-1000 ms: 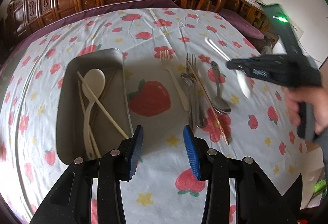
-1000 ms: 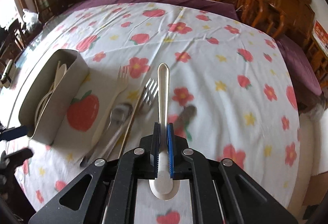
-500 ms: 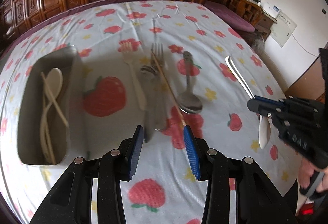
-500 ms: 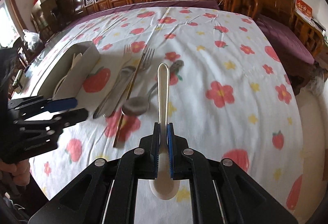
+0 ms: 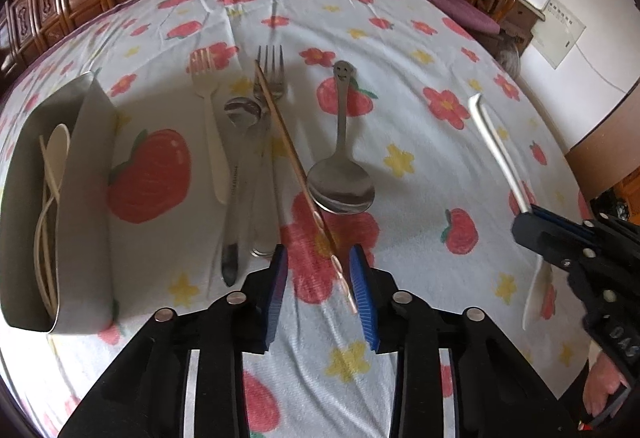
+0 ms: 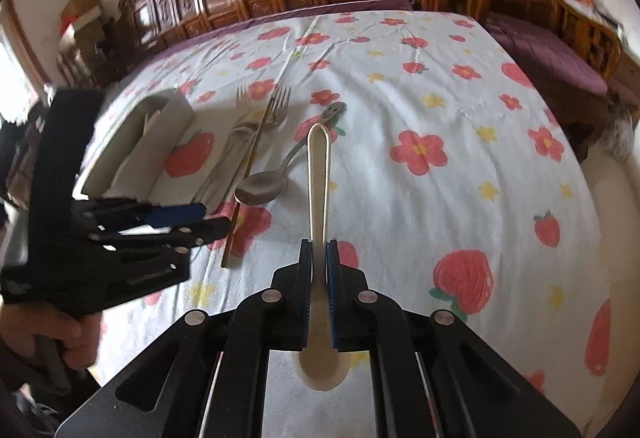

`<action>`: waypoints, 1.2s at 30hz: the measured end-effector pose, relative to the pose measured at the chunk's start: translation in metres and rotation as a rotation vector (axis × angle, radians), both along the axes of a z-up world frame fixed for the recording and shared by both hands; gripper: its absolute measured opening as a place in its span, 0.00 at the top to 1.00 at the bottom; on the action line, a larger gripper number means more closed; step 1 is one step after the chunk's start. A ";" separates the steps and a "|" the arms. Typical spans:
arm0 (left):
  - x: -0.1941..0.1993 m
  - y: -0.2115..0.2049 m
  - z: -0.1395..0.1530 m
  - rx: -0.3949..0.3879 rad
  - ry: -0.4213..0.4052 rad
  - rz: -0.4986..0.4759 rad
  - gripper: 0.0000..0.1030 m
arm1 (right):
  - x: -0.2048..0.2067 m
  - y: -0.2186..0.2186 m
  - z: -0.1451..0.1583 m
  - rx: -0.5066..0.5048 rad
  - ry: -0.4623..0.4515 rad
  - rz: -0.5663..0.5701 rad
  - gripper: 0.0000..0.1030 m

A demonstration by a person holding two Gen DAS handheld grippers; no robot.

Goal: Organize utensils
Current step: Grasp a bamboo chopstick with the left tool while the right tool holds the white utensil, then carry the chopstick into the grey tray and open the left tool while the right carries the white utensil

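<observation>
Here the copper chopstick [image 5: 298, 177] lies slanted across the forks near the middle of the counter [image 5: 400, 17], its near end between the blue pads of the left tool [image 5: 318, 292], whose jaws have just been closing but do not yet press it. Toward the right edge, the right tool [image 6: 319, 266] clamps a white plastic spoon [image 6: 319, 173] by its handle. A grey tray [image 5: 86, 197] stands at the left edge.

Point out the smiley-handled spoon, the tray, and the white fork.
smiley-handled spoon [image 5: 341, 185]: left wrist view, bowl.
tray [image 5: 82, 205]: left wrist view, outer side wall.
white fork [image 5: 211, 141]: left wrist view, handle.
</observation>
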State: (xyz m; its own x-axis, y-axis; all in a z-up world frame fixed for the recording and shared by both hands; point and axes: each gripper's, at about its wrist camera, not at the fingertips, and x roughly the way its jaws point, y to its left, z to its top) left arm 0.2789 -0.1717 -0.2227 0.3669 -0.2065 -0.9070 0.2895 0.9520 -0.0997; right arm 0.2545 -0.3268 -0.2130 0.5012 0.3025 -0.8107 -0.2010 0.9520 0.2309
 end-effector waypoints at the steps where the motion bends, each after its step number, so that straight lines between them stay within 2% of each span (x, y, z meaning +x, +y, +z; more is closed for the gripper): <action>1: 0.001 -0.003 -0.002 0.007 0.003 -0.002 0.76 | 0.000 -0.003 -0.001 0.019 0.009 -0.008 0.92; 2: 0.001 -0.004 -0.003 0.007 0.006 -0.003 0.79 | 0.000 -0.005 -0.002 0.014 0.010 -0.010 0.92; 10: 0.005 -0.018 -0.010 0.045 0.005 -0.003 0.80 | -0.002 -0.013 -0.010 -0.006 0.021 -0.023 0.92; 15: 0.012 -0.019 -0.011 0.095 0.012 0.016 0.90 | -0.004 -0.012 -0.010 -0.021 0.014 -0.016 0.92; 21: 0.011 -0.011 -0.010 0.103 0.051 0.036 0.96 | -0.004 -0.013 -0.011 -0.027 0.014 -0.010 0.92; 27: 0.000 -0.003 -0.001 0.097 0.045 0.044 0.96 | -0.006 -0.007 -0.013 -0.023 0.020 0.004 0.92; 36: -0.016 0.009 0.025 0.086 -0.009 0.046 0.96 | -0.010 0.001 -0.008 -0.025 -0.003 0.021 0.92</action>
State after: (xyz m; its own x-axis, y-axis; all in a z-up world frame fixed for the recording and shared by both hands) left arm 0.2626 -0.1629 -0.1981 0.3825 -0.1109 -0.9173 0.2458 0.9692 -0.0146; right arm 0.2448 -0.3254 -0.2213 0.4972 0.2926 -0.8168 -0.2219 0.9530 0.2063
